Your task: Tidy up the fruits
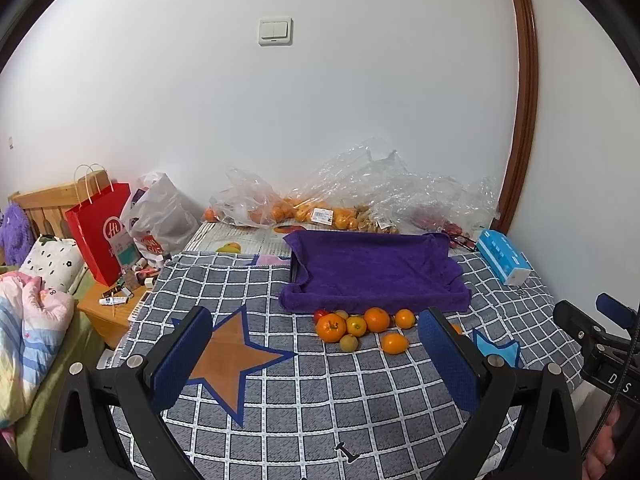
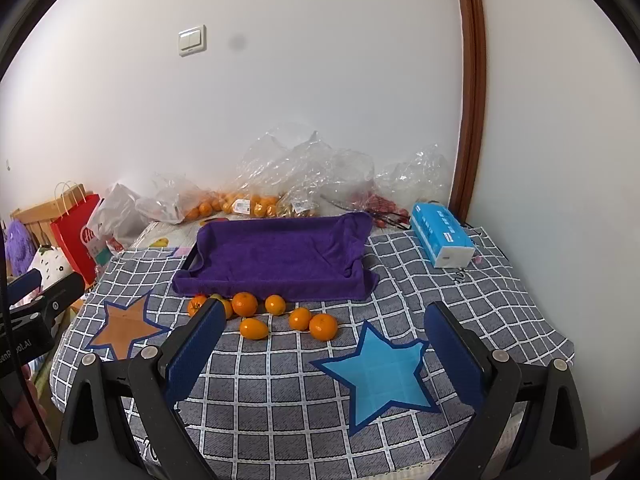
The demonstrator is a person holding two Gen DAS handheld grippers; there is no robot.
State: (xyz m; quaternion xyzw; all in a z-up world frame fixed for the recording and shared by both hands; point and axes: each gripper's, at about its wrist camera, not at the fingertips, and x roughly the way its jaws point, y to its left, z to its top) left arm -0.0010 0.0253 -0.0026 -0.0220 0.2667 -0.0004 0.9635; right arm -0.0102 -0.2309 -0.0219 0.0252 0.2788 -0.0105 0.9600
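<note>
Fruits: a loose cluster (image 2: 264, 314) on the checked cloth (image 2: 280, 392), touching the front edge of the tray (image 2: 276, 256).
Left hand-held gripper (image 1: 316, 364): jaws wide, empty.
Right hand-held gripper (image 2: 324, 356): jaws wide, empty.
Advice: take an outlying orange (image 2: 323, 326) first, squeeze gently, lift over the towel rim.

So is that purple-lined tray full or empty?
Empty: the purple-lined tray shows only bare cloth, and the loose fruits lie outside along its front edge.

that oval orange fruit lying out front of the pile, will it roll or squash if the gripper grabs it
The oval fruit lies loose on the checked cloth, touching nothing, so a nudge would probably roll it. Its smooth skin looks slippery and likely soft, so a gentle squeeze seems wise. Both the left gripper and right gripper are open.
</note>
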